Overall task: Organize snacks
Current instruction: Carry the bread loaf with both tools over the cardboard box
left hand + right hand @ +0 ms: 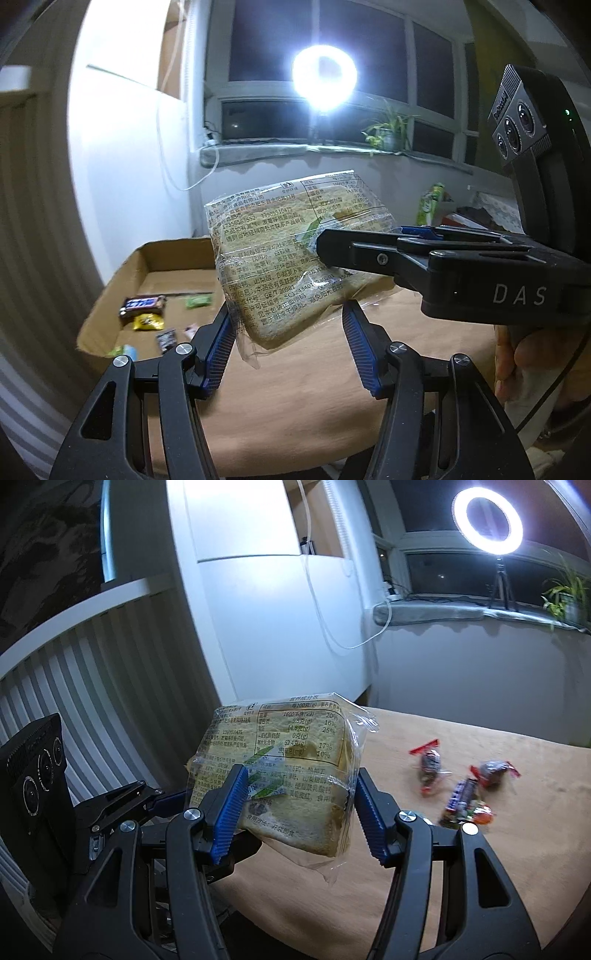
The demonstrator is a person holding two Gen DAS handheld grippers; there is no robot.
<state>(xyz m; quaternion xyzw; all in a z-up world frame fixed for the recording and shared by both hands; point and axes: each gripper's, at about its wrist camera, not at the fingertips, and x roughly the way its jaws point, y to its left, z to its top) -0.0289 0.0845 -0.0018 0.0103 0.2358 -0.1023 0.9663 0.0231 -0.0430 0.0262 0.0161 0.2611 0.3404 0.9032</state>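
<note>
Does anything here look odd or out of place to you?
One thing: the wrapped bread hangs tilted in the air, pinched by both grippers at once. Also, a few candies lie scattered on the table instead of in the cardboard box with the others.

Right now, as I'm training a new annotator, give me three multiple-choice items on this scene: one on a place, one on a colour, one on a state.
1. Where do the loose wrapped candies lie?
A. on the windowsill
B. on the tan table
C. on the floor

2. What colour are the gripper pads?
A. red
B. blue
C. white

3. The bread package is:
A. lying flat on the table
B. clamped in mid-air
C. torn open and empty

Answers:
1 B: they rest on the tabletop, right of the package in the right wrist view.
2 B: the ribbed pads are plainly blue.
3 B: it sits between the pads of the right gripper, above the table, with the left gripper on it too.
</note>
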